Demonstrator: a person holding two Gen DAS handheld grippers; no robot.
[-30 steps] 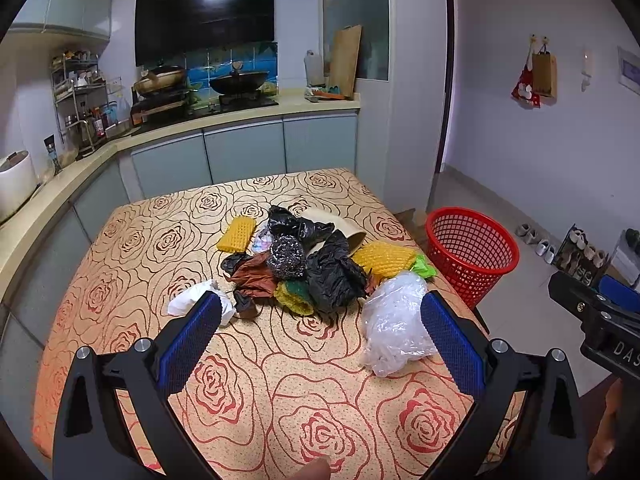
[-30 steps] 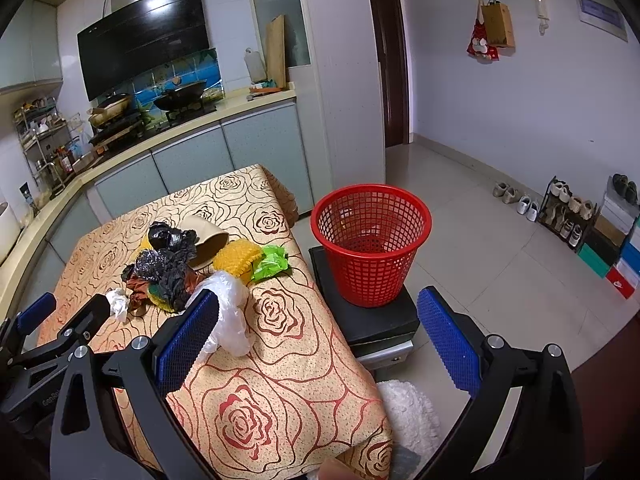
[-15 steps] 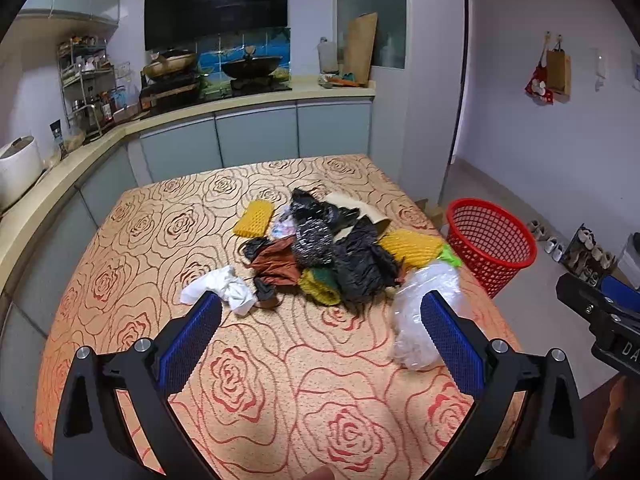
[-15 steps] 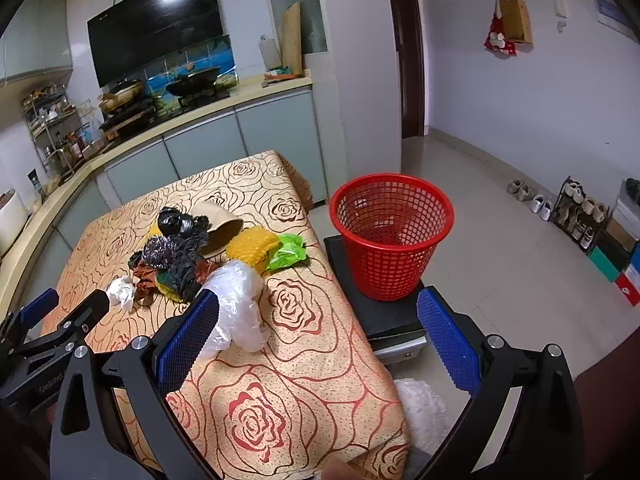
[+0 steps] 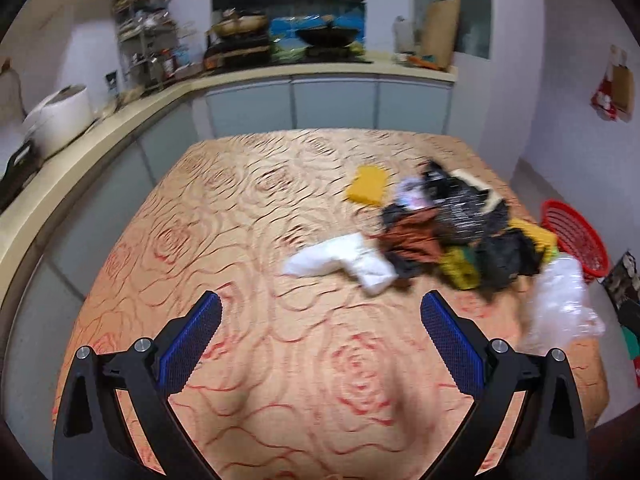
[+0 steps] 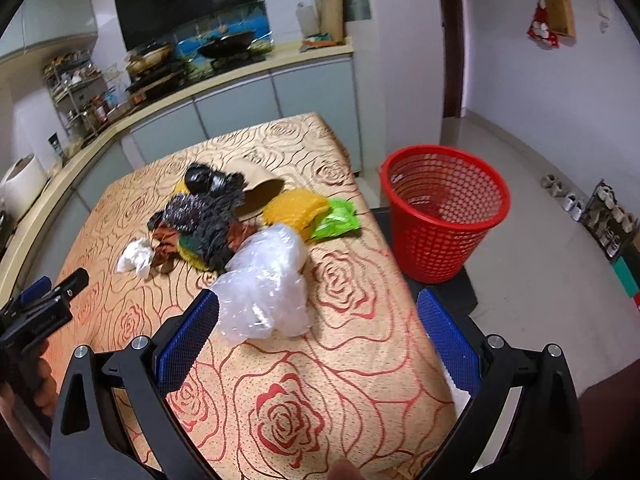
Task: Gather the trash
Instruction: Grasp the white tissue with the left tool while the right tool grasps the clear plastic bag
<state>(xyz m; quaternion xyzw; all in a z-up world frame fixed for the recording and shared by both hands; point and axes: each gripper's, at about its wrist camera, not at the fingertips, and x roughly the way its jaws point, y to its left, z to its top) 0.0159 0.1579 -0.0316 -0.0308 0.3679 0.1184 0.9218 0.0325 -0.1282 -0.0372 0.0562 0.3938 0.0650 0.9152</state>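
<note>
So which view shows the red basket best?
The right wrist view: the red basket is whole and sharp there, standing on the floor past the table edge. The left wrist view catches only a blurred part of it behind the trash pile.

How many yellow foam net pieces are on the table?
2 clearly: one yellow foam net on the pile's far side by the counter, another beside the green wrapper. More may be buried.
</note>
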